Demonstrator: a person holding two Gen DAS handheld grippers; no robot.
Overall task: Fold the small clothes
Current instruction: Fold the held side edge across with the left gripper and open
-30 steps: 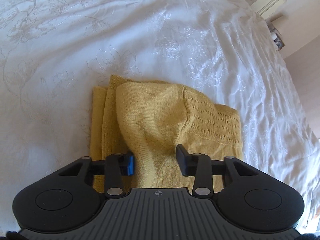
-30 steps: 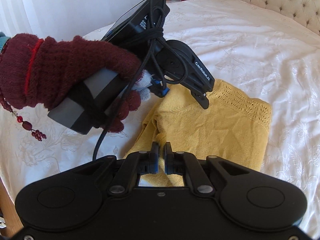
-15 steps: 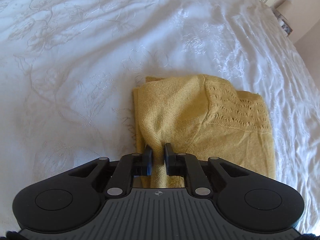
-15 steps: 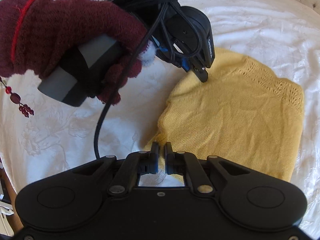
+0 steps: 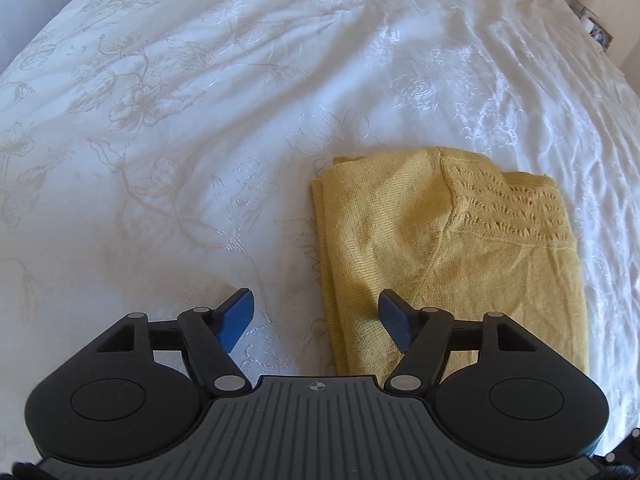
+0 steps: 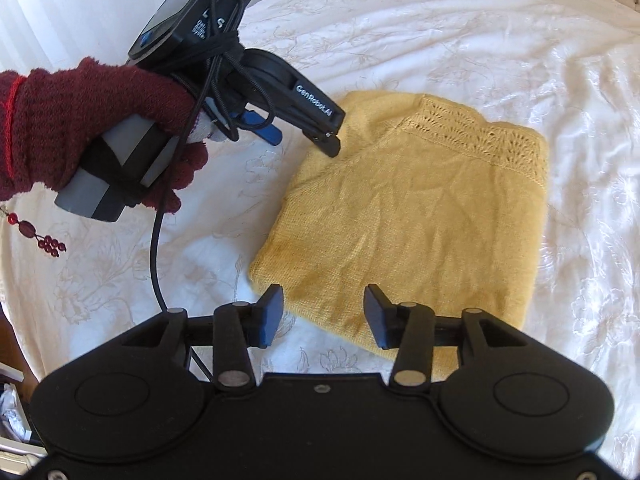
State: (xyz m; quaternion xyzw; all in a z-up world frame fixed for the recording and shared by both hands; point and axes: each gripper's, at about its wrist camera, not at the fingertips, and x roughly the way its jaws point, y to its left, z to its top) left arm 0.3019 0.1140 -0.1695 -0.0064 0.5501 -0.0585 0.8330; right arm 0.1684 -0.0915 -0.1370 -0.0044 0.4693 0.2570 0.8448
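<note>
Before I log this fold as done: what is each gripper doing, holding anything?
Left gripper: fingers opening, nothing gripped, above the yellow sweater's edge.
Right gripper: fingers opening, nothing gripped, sweater corner below.

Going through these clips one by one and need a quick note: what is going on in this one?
A person with a handheld gripper in each hand is folding a small mustard-yellow knitted garment on a white embroidered bedspread. The garment lies folded into a compact rectangle. Both the left gripper and the right gripper are opening over its near edge, with no fabric pinched. A dark red knitted glove covers the hand on the left gripper.
</note>
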